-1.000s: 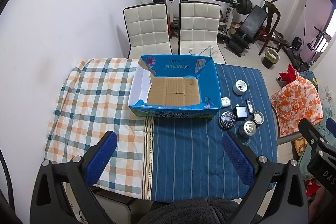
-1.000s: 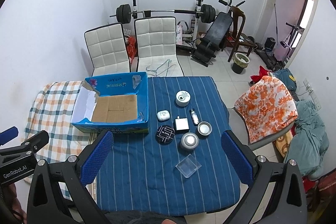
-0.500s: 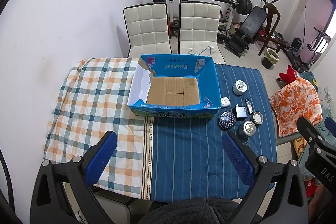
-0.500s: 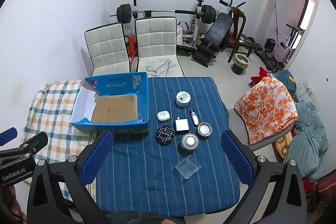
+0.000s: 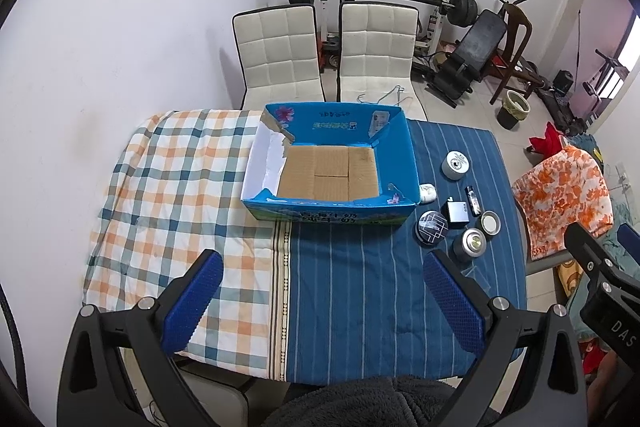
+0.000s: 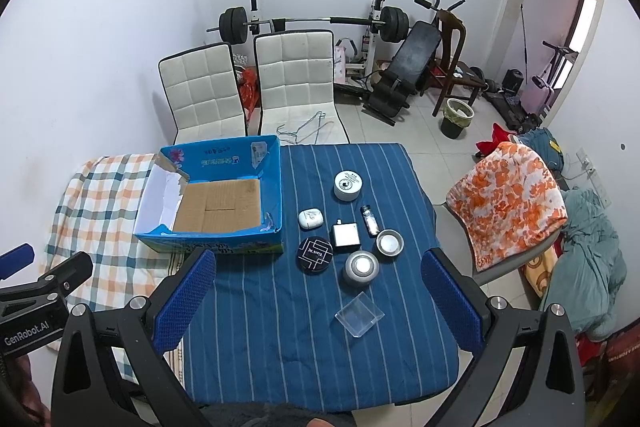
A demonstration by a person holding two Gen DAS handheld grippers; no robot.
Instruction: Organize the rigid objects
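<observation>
An open blue cardboard box (image 6: 272, 179) (image 5: 408, 163) with a bare cardboard floor stands on the table. To its right on the blue striped cloth (image 6: 280, 307) lie several small items: a white round tin (image 6: 347, 185), a white earbud case (image 6: 310, 218), a white charger (image 6: 346, 236), a black round compact (image 6: 314, 253), a silver round tin (image 6: 361, 267), a small metal dish (image 6: 389, 242), a lighter (image 6: 369, 220) and a clear plastic box (image 6: 359, 313). My left gripper (image 5: 323, 299) and right gripper (image 6: 316, 295) are both open, empty and held high above the near table edge.
A checked cloth (image 5: 172, 195) covers the table's left part. Two white chairs (image 6: 294, 83) stand behind the table. A chair draped in orange patterned cloth (image 6: 508, 203) stands to the right. Weight bench and barbell (image 6: 312, 23) are at the back wall.
Both views have shifted only slightly; the table and items sit a touch lower in the right wrist view. Nothing was grasped or moved.
</observation>
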